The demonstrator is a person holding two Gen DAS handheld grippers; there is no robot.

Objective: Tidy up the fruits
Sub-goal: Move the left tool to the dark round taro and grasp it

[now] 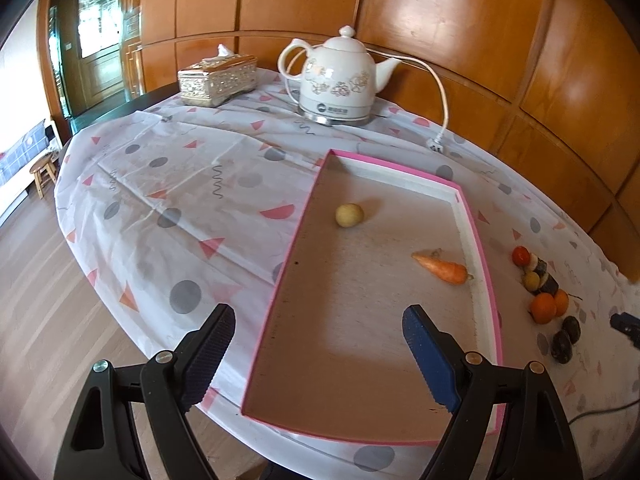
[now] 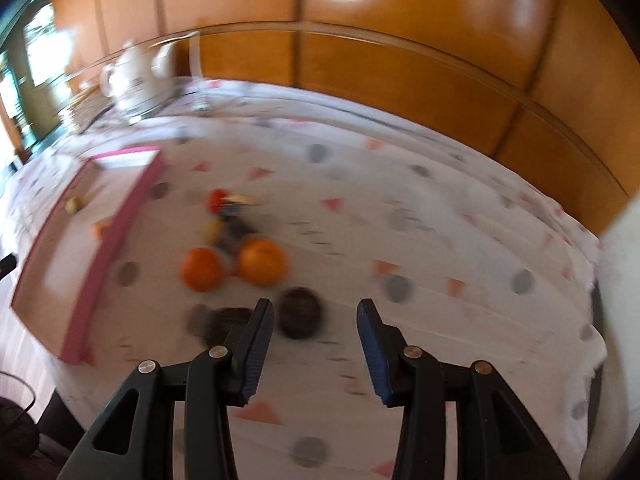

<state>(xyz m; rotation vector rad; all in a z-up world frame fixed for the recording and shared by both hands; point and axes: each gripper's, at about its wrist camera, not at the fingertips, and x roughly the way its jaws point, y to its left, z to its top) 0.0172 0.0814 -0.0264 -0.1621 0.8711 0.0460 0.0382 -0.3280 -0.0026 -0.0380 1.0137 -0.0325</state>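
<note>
A: How does the left claw [image 1: 318, 354] stand?
B: Spread wide and holding nothing, above the near end of the pink-rimmed tray [image 1: 280, 264]. Inside the tray lie a pale round fruit [image 1: 349, 215] toward the far end and a carrot [image 1: 442, 268] close to the right wall, well apart from each other.

A: And the right claw [image 2: 316, 346]?
B: Also parted, though less widely, with nothing gripped. The view is blurred. A dark round fruit [image 2: 300, 317] sits just beyond the fingertips, partly within the gap; a second dark fruit [image 2: 226, 322] lies left of the left finger.

A: Farther out?
B: Two oranges [image 2: 234, 266] side by side, then a blurred cluster of a yellowish piece, dark pieces and a red tomato [image 2: 216, 199], all on the patterned cloth of the counter [image 2: 440, 240], right of the tray.

A: At the back?
B: A white kettle [image 1: 338, 80] with its cord, and a tissue box [image 1: 218, 79] to its left, before the wood-panelled wall.
</note>
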